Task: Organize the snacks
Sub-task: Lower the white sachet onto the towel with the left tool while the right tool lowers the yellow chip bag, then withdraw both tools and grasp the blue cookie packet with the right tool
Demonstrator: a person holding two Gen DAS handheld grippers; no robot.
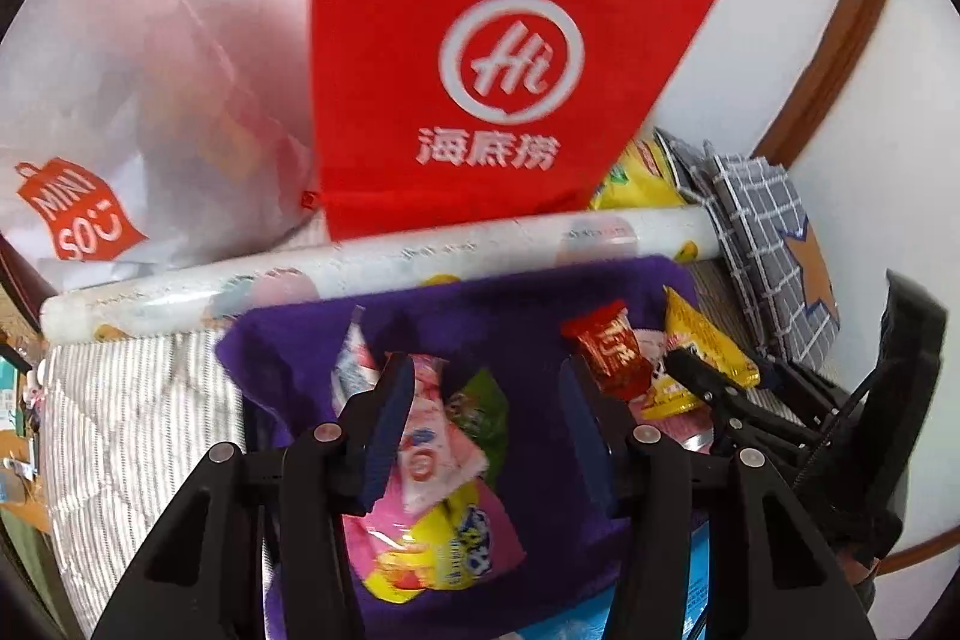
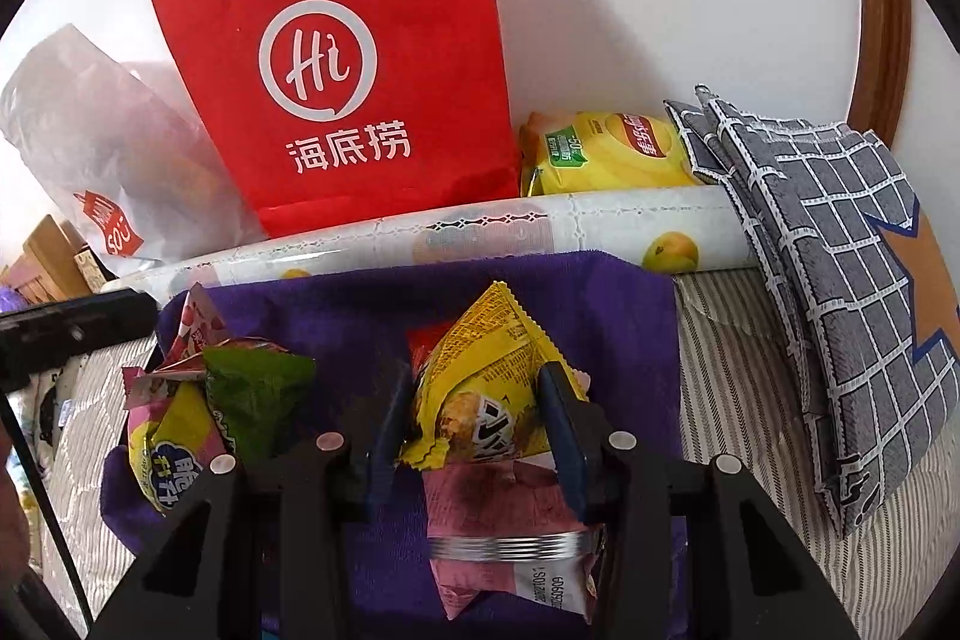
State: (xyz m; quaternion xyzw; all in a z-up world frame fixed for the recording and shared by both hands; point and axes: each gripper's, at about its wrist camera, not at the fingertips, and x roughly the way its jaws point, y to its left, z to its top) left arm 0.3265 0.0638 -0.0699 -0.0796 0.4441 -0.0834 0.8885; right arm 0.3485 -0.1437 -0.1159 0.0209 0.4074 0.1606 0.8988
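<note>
Right gripper (image 2: 474, 418) had its pads clamped on the crinkled yellow foil snack packet (image 2: 480, 376), lying over the purple fleece cloth (image 2: 612, 316), long axis pointing away. Left gripper (image 1: 480, 400) hung unclenched above the pink-and-white candy sachet (image 1: 420, 436) on that cloth, left pad beside it.

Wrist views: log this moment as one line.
left gripper: open, over pink packet | right gripper: shut on yellow packet | surface: purple cloth | red bag: upright behind
</note>
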